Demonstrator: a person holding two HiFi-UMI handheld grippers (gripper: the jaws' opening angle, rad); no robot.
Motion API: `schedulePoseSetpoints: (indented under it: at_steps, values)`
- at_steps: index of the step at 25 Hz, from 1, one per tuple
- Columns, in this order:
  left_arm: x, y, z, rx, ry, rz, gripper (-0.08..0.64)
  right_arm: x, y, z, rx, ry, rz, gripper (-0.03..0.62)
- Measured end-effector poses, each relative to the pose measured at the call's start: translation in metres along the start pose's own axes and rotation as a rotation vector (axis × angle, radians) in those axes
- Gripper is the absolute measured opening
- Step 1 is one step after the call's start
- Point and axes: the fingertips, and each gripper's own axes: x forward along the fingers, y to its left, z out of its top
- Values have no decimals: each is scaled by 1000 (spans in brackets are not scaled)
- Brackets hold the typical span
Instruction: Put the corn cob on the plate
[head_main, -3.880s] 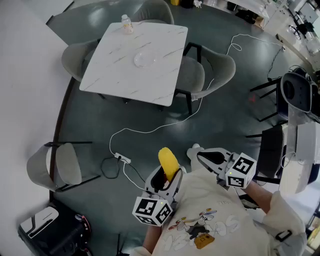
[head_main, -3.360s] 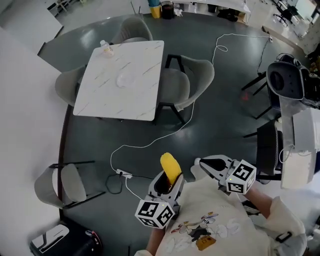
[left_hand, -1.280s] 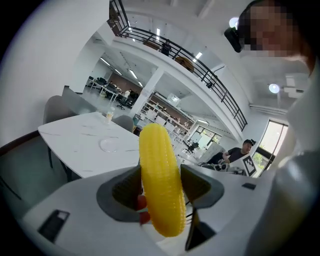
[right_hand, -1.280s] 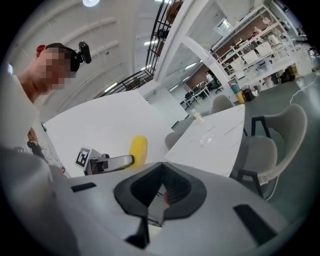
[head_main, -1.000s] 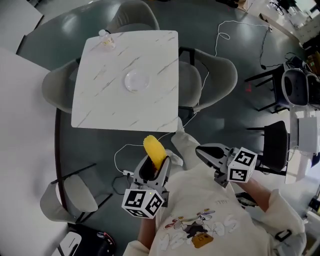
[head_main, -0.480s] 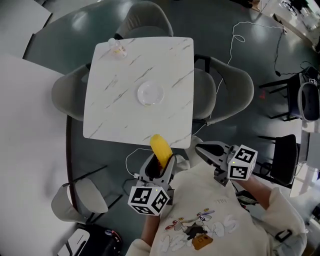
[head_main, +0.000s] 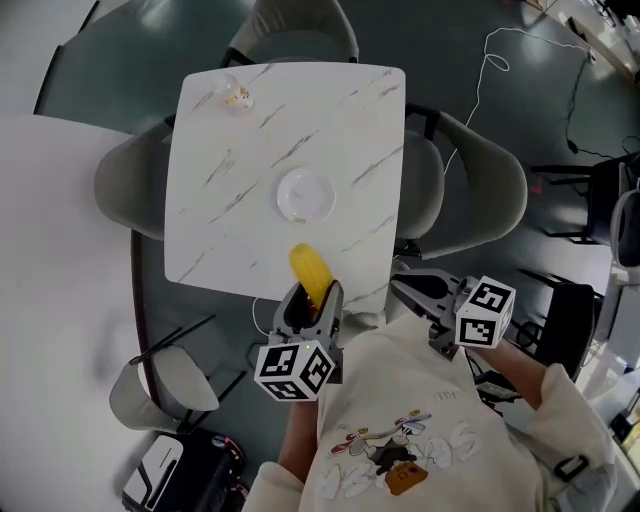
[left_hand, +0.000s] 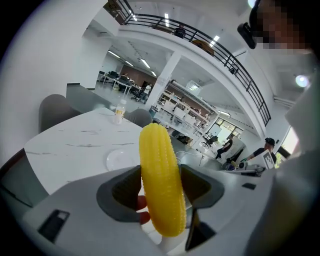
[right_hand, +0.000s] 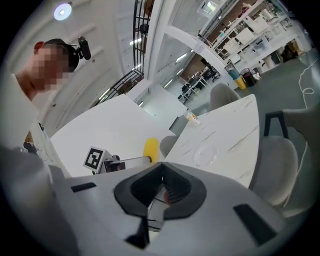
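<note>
A yellow corn cob (head_main: 311, 274) stands upright between the jaws of my left gripper (head_main: 312, 297), which is shut on it; the left gripper view shows the corn cob (left_hand: 160, 185) filling the gap. It hangs over the near edge of the white marble table (head_main: 230, 240). A clear round plate (head_main: 305, 196) lies at the table's middle, ahead of the corn; the plate (left_hand: 121, 159) lies behind the cob. My right gripper (head_main: 408, 290) is shut with nothing in it, off the table's near right corner. The corn cob (right_hand: 151, 148) and plate (right_hand: 205, 154) also show in the right gripper view.
A small bottle (head_main: 234, 95) lies at the table's far left corner. Grey chairs surround the table: one at the right (head_main: 480, 195), one at the left (head_main: 118, 185), one at the far side (head_main: 290, 25). Another chair (head_main: 160, 385) and a black case (head_main: 185, 475) stand at lower left. A white cable (head_main: 480, 75) runs across the floor.
The person has walked up to the table. The corn in the left gripper now reaches over the table's near edge; the plate is much closer. The right gripper stays shut alongside.
</note>
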Motion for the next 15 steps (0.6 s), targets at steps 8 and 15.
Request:
schedulePoseSetpoints:
  at_steps: [8,15]
  values:
    - [56,30,14,-45,43,84,249,36,-49,37,-64,48,-16,6]
    - [100,63,17,-34,93,161,249,76,-85,48,-24,138,23,6]
